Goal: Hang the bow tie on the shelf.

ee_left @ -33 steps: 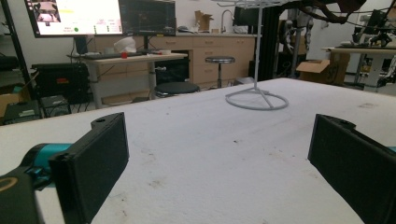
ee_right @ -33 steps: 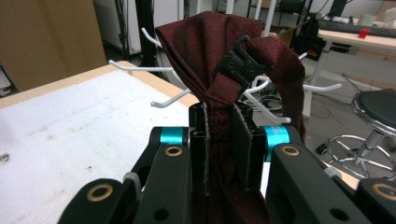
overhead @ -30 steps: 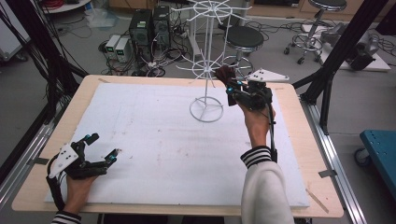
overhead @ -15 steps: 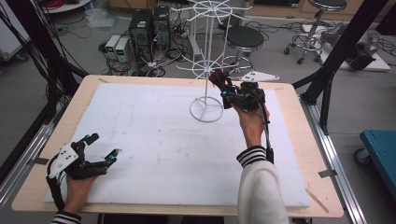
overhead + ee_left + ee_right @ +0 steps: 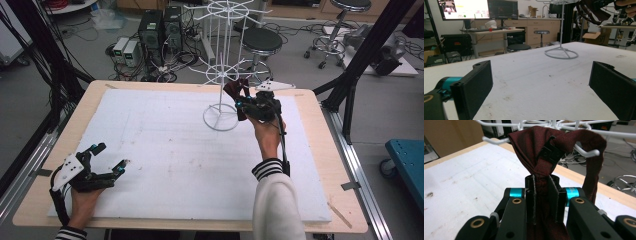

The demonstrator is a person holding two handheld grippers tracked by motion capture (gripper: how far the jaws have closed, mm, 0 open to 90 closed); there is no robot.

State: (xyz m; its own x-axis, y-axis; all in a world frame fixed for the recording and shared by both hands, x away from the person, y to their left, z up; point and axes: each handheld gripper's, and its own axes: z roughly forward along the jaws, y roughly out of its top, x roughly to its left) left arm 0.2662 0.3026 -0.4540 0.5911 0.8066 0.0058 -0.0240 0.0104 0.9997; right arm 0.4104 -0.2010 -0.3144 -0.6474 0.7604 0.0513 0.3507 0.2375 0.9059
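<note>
A dark red bow tie (image 5: 529,147) with a black clip (image 5: 551,152) is pinched between the jaws of my right gripper (image 5: 541,195), which is shut on it. Its strap loops around a white hook (image 5: 586,151) of the wire rack (image 5: 221,75). In the high view the right gripper (image 5: 245,102) holds the tie (image 5: 234,90) against the rack's lower tier, just right of the pole. My left gripper (image 5: 111,155) rests open on the white mat at the near left, nothing between its jaws (image 5: 541,85).
The rack's round base (image 5: 220,120) stands on the white foam mat (image 5: 165,150), which covers the wooden table (image 5: 320,165). The rack base (image 5: 561,53) lies well ahead of the left gripper. Stools, computers and cables sit on the floor beyond the table.
My right gripper has shifted slightly left with the bow tie, closer to the rack's pole and lower hooks. The left gripper has stayed still.
</note>
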